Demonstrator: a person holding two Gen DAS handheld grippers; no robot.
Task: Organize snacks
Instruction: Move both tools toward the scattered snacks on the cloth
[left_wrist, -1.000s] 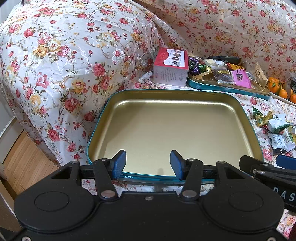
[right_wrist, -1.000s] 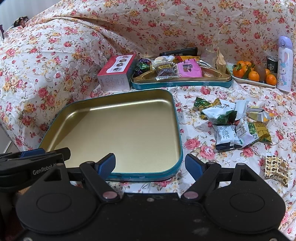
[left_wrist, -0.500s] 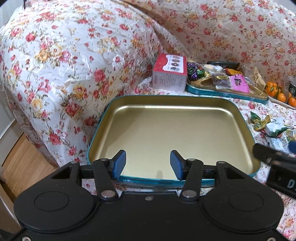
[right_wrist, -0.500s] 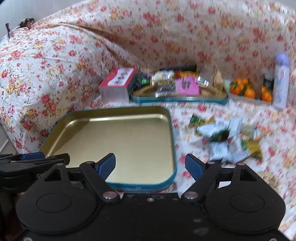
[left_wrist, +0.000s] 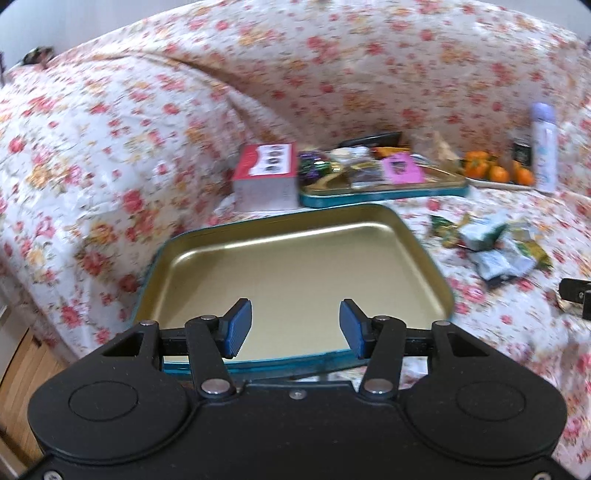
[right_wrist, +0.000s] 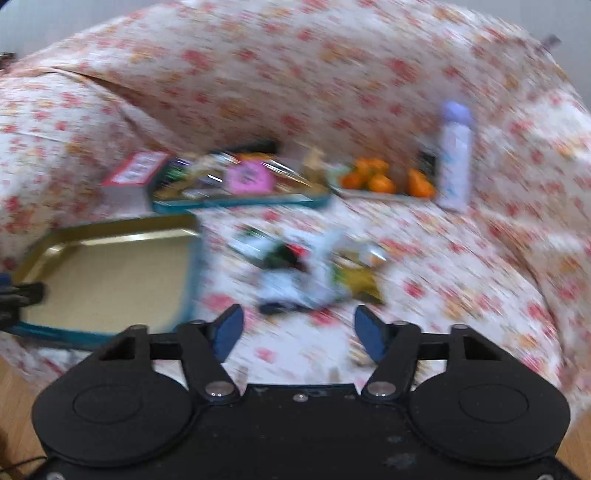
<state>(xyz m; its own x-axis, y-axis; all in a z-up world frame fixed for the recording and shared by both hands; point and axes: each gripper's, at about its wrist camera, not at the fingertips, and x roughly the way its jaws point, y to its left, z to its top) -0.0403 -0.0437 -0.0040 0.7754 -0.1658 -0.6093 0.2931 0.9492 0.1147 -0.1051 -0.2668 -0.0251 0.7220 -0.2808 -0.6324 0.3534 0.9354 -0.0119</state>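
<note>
Best to steady right gripper (right_wrist: 299, 330), jaws closing on nothing, above one wrapper in snack pile (right_wrist: 310, 273), then carry it to empty tin (left_wrist: 295, 273); left gripper (left_wrist: 295, 328) apart, empty.

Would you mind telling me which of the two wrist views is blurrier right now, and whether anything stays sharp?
Right wrist view: heavy motion smear over the loose snack packets and oranges; only the right gripper body stays crisp. Left wrist view: milder blur, empty gold tin readable with a glare band along its far wall.
</note>
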